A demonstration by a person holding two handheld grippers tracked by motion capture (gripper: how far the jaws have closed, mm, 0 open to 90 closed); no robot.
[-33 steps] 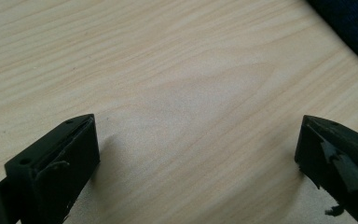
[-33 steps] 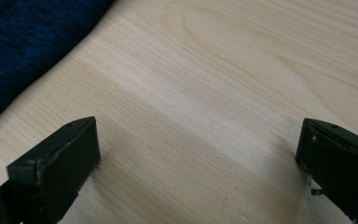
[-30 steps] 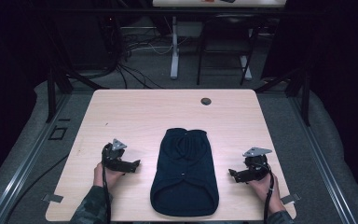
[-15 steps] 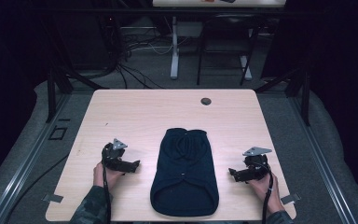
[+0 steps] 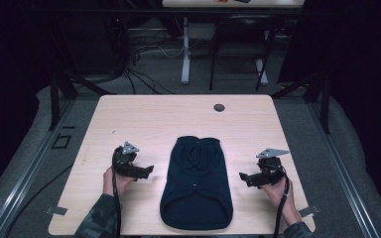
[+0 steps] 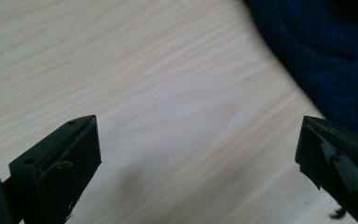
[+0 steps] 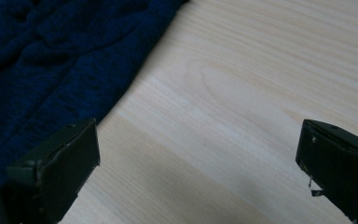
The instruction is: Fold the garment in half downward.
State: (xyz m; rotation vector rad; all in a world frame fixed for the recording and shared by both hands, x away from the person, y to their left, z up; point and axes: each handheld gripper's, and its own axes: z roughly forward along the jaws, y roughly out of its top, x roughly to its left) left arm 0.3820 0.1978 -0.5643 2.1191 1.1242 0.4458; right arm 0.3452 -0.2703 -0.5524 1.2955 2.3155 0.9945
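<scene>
A dark navy knitted garment [image 5: 196, 183] lies folded lengthwise at the middle of the light wood table [image 5: 144, 119], reaching almost to the front edge. My left gripper [image 5: 148, 172] rests on the table just left of it, jaws wide apart and pointing toward the cloth. In the left gripper view the garment [image 6: 326, 51] fills the upper right, bare wood lies between the jaws. My right gripper [image 5: 243, 177] sits just right of the garment, open, aimed at its edge. The right gripper view has the knit [image 7: 51, 60] at upper left.
A small dark round disc [image 5: 219, 107] sits near the table's far edge. Beyond the table stand dark frame legs, cables on the floor and another table's base [image 5: 185, 49]. Metal rails run along both sides of the table.
</scene>
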